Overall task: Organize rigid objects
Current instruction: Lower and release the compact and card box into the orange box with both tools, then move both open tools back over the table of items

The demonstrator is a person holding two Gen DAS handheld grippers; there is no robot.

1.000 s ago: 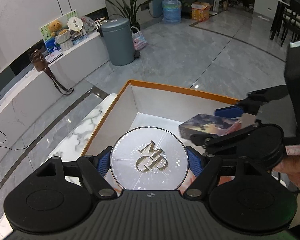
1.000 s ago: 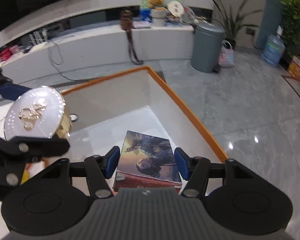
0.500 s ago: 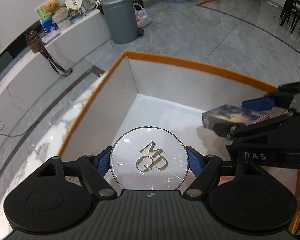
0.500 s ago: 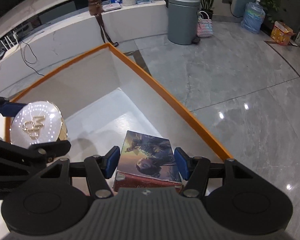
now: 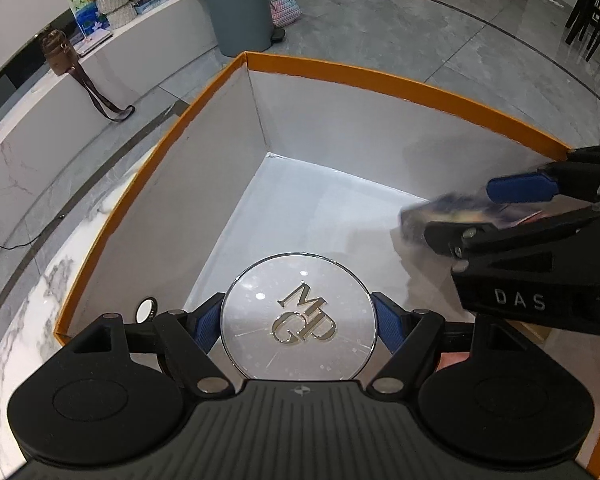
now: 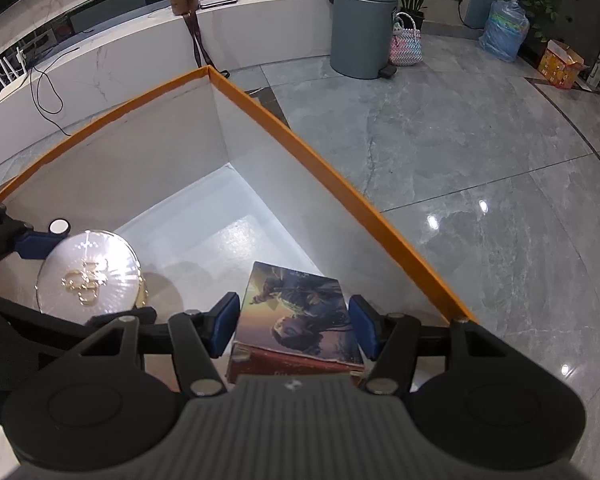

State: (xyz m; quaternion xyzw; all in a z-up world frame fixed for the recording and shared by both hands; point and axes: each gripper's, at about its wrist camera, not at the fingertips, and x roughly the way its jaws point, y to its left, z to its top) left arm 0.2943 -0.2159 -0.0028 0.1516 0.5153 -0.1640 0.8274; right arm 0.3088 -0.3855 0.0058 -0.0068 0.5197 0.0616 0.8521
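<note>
Orange-rimmed, the white box (image 5: 380, 80) on the marble worktop (image 5: 28, 292) has both loads hanging inside its walls: the left claw (image 5: 299, 322), spread wide, is clamped on the round silver tin (image 5: 299, 316) at the near left, and the right claw (image 6: 292, 326), at a narrower spread, grips the picture-covered box (image 6: 296, 312) by its long sides at the near right. Both look clear of the floor, so letting go now could drop them hard and tip the tin. With the two claws close together, they could knock as they lower.
</note>
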